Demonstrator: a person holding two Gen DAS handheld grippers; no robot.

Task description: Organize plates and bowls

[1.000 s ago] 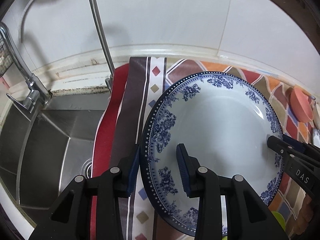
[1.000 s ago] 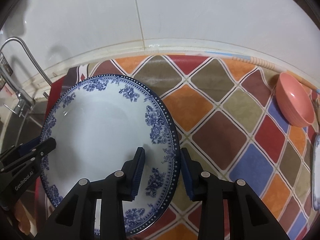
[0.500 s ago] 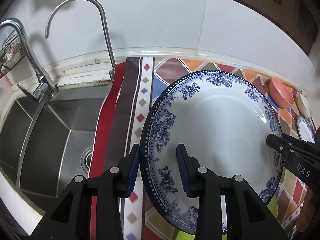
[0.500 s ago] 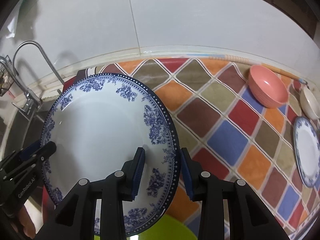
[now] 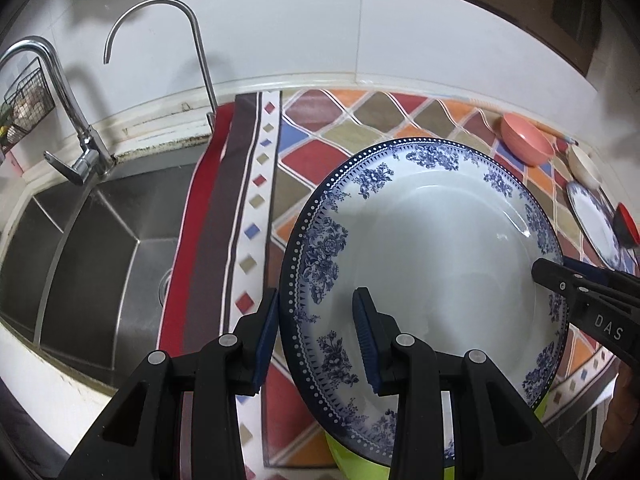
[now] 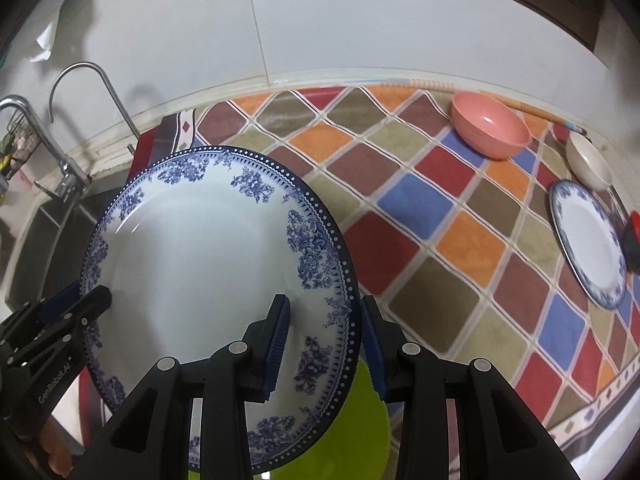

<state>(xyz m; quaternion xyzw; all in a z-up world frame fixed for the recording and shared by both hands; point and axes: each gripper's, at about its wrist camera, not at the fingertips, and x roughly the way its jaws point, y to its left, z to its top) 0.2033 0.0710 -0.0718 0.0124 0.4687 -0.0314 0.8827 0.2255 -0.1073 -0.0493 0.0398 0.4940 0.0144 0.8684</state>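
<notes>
A large white plate with a blue floral rim [image 5: 432, 248] [image 6: 200, 264] is held in the air over the counter. My left gripper [image 5: 316, 336] is shut on its left rim. My right gripper [image 6: 324, 340] is shut on its right rim. A lime-green object [image 6: 360, 420] shows under the plate [image 5: 352, 460]. At the far right of the counter stand a pink bowl [image 6: 490, 130] [image 5: 526, 140], a white bowl [image 6: 590, 162] and a second blue-rimmed plate [image 6: 588, 244] [image 5: 592, 220].
A steel sink [image 5: 92, 248] with two faucets [image 5: 200, 52] lies to the left. A colourful diamond-patterned mat [image 6: 420, 208] covers the counter. A red and black object [image 6: 632, 240] sits by the second plate. A white tiled wall [image 6: 320, 20] runs behind.
Both grippers have lifted the plate up and back from the counter. More of the counter, the bowls and the second plate have come into view. The green object now shows below.
</notes>
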